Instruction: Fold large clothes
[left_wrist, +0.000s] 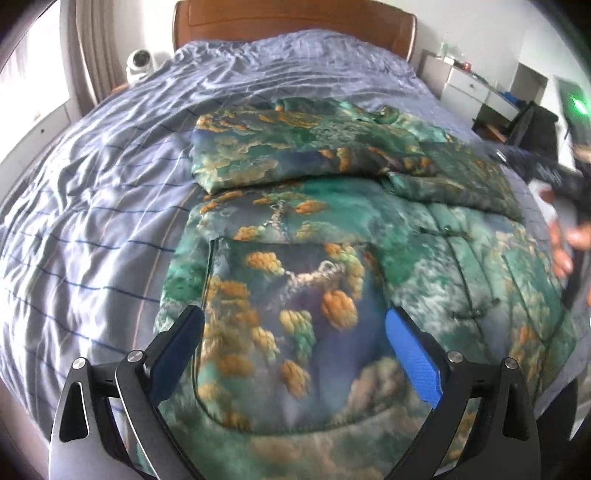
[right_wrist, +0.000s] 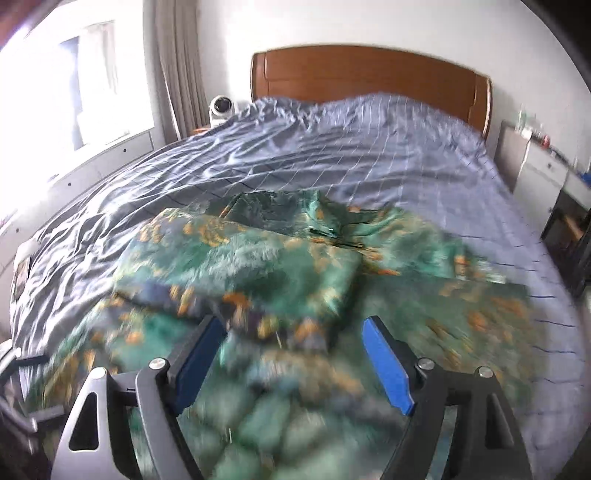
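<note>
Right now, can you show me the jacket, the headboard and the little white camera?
jacket (left_wrist: 295, 295): left wrist view, on its front pocket.
headboard (right_wrist: 369, 74): right wrist view, middle of the wood panel.
camera (left_wrist: 139, 62): left wrist view, on its round head.

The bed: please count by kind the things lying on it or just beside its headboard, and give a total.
Green and orange printed padded jacket: 1
Blue-grey striped bed sheet: 1
Brown wooden headboard: 1
White round camera beside the headboard: 1
Total: 4
</note>
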